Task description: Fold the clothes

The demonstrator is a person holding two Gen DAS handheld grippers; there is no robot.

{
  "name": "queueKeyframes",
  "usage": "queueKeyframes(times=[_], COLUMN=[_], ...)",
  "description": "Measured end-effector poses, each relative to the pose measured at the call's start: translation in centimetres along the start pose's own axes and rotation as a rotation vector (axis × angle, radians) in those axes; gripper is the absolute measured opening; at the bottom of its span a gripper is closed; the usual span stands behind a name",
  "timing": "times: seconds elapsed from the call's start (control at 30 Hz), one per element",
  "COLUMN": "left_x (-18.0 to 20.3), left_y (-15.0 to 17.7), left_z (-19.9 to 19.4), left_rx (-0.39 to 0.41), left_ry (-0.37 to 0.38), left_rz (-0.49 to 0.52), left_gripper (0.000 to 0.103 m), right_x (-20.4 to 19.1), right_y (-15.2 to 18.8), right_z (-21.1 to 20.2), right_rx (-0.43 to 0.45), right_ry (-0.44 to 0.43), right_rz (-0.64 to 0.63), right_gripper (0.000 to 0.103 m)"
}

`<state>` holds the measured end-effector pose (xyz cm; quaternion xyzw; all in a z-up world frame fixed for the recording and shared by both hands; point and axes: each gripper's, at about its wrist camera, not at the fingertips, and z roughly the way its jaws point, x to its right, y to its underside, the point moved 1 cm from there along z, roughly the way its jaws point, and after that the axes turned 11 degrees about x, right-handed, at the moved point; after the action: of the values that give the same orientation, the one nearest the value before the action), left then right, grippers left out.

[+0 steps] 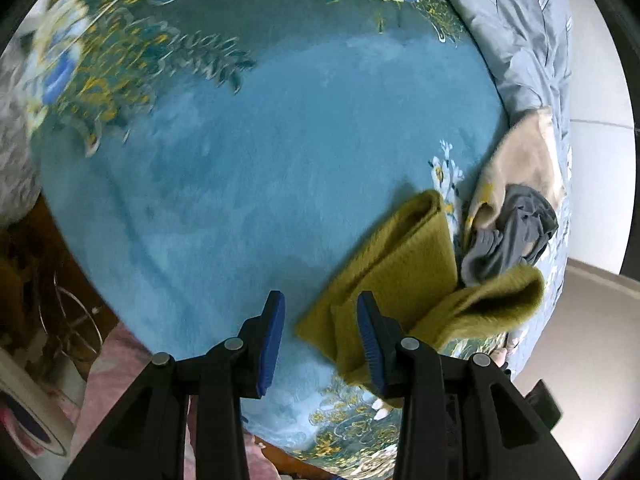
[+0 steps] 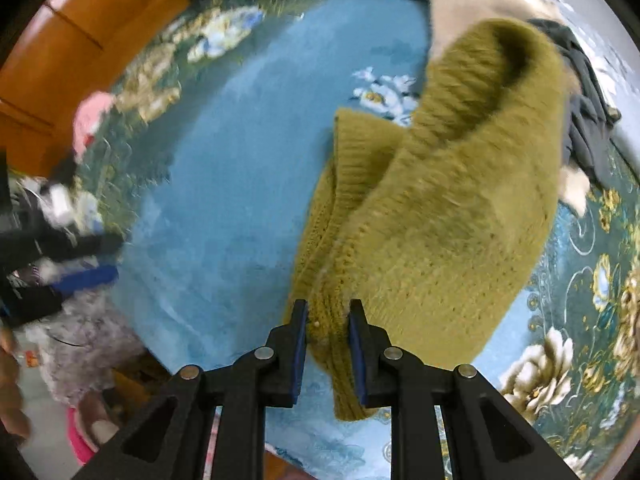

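While the right tool (image 2: 328, 320) is clenched on a bunched edge of the olive-green knitted sweater (image 2: 452, 208), the garment hangs folded and partly lifted over the blue floral bedspread (image 2: 224, 184). The left tool (image 1: 320, 316) is released, its blue pads spread apart above the bedspread, with the sweater's near edge lying just beside its right finger. Beyond the sweater, a beige garment (image 1: 524, 160) and a crumpled grey garment (image 1: 508, 232) lie touching each other near the bed's edge.
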<state>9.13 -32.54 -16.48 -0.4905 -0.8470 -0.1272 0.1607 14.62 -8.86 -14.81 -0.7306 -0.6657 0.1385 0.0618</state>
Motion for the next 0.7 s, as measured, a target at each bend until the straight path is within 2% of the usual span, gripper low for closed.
queueKeyframes(times=[0.13, 0.2, 0.4, 0.57, 0.7], left_x=[1.0, 1.5, 3.1, 5.7, 7.6], left_y=[-2.9, -3.8, -4.6, -4.5, -4.4], left_z=[1.8, 2.5, 4.9, 6.4, 7.3], left_rx=[-0.052, -0.072, -0.144, -0.19, -0.207], left_ry=[-0.013, -0.018, -0.006, 0.004, -0.002], left_rz=[0.063, 0.089, 0.148, 0.215, 0.267], left_gripper=[0.04, 0.046, 0.046, 0.046, 0.046], right_x=[0.1, -0.1, -1.9, -1.7, -1.1], right_y=[-1.0, -1.5, -1.3, -0.3, -0.4], right_z=[3.7, 5.0, 6.5, 7.2, 7.1], right_rx=[-0.076, -0.103, -0.151, -0.195, -0.187], right_ry=[0.04, 0.057, 0.061, 0.049, 0.028], right_rz=[0.131, 0.155, 0.064, 0.076, 0.105], right_gripper=[0.021, 0.021, 0.021, 0.021, 0.023])
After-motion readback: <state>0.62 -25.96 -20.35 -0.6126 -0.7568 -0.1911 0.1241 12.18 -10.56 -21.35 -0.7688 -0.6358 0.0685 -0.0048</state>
